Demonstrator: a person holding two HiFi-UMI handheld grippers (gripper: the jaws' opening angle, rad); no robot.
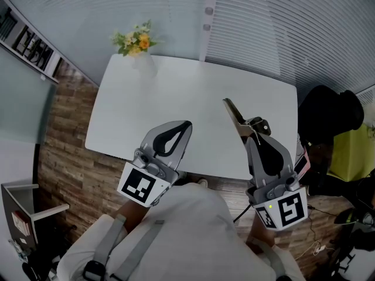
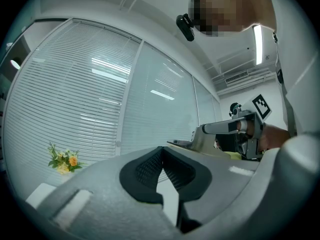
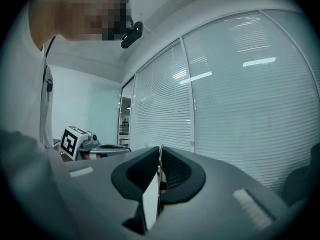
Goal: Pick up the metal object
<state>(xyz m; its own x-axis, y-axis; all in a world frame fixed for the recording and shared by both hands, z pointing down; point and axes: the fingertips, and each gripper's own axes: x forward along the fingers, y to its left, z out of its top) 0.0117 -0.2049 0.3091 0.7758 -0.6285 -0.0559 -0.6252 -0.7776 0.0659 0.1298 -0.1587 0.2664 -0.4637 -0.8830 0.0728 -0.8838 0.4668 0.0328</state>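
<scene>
The metal object [image 1: 234,113] is a thin flat strip, held up above the white table [image 1: 176,92] with my right gripper [image 1: 253,129] shut on it. In the right gripper view the strip [image 3: 151,200] stands edge-on, pinched between the two dark pads [image 3: 176,173]. My left gripper [image 1: 185,125] hovers over the table's near edge, jaws shut with nothing between them. In the left gripper view its pads [image 2: 147,169] meet, and the right gripper [image 2: 235,128] with the metal object [image 2: 186,143] shows beyond them to the right.
A small vase of yellow flowers [image 1: 136,41] stands at the table's far left corner. White blinds [image 1: 281,22] run behind the table. A black chair [image 1: 328,116] and a yellow bag [image 1: 351,151] are at the right. Wooden floor [image 1: 64,151] lies to the left.
</scene>
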